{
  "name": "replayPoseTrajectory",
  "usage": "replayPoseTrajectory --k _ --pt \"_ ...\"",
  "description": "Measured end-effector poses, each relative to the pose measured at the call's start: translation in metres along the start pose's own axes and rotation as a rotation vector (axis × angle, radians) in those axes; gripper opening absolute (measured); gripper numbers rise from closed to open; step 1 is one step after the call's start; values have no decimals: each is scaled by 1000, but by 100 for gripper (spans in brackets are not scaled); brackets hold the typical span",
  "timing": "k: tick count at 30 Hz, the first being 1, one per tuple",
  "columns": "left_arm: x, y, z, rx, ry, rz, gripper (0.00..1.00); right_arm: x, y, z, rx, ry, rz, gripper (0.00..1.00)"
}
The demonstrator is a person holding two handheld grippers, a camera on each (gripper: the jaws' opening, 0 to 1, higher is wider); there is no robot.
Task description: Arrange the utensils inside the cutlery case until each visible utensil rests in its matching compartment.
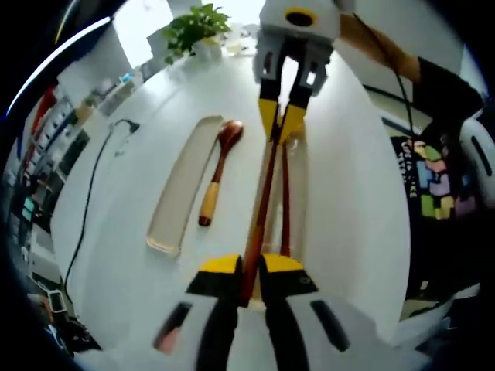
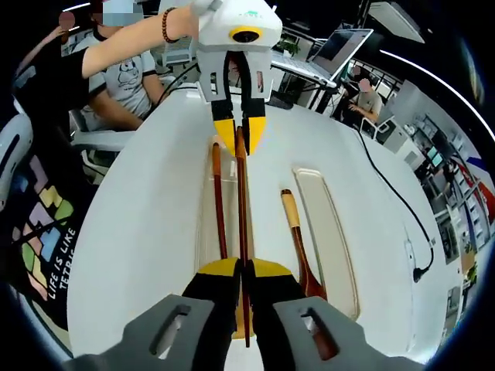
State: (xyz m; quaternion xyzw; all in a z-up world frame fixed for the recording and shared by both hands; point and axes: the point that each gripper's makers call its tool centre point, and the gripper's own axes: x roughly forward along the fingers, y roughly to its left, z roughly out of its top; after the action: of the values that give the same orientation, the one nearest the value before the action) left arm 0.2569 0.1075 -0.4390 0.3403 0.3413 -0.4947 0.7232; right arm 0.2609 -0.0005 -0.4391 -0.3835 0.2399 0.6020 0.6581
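A long reddish-brown chopstick (image 1: 259,205) runs above a clear narrow case compartment (image 1: 300,166), held at both ends. My left gripper (image 1: 249,270) is shut on its near end, and my right gripper (image 1: 281,117) is shut on its far end. A second chopstick (image 1: 285,202) lies in that compartment beside it. A wooden spoon (image 1: 219,166) rests on the table against a second, empty clear compartment (image 1: 179,189). In the right gripper view, my right gripper (image 2: 244,272) and left gripper (image 2: 240,130) pinch the same chopstick (image 2: 242,201); the other chopstick (image 2: 219,202), spoon (image 2: 298,247) and empty compartment (image 2: 329,232) lie alongside.
The white table (image 1: 116,232) carries a black cable (image 1: 89,201) at the left and a potted plant (image 1: 197,27) at the far end. A person in a black printed shirt (image 1: 433,178) stands close on the right. Seated people (image 2: 128,77) and a laptop (image 2: 340,46) lie beyond the table.
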Motion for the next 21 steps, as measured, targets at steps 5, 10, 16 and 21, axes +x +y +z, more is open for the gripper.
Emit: replayPoseTrajectory --k 5,10,16,21 --pt "1 -3 -4 -15 -8 -7 10 4 4 -2 -1 15 10 3" --pt "-1 -5 -6 -24 -19 -16 10 7 5 -1 4 15 22 3" --pt "-1 -7 -8 -41 -35 -30 10 8 9 -2 13 19 36 3" --pt "-1 -9 -13 -46 -28 -29 10 10 12 -2 23 14 42 3"
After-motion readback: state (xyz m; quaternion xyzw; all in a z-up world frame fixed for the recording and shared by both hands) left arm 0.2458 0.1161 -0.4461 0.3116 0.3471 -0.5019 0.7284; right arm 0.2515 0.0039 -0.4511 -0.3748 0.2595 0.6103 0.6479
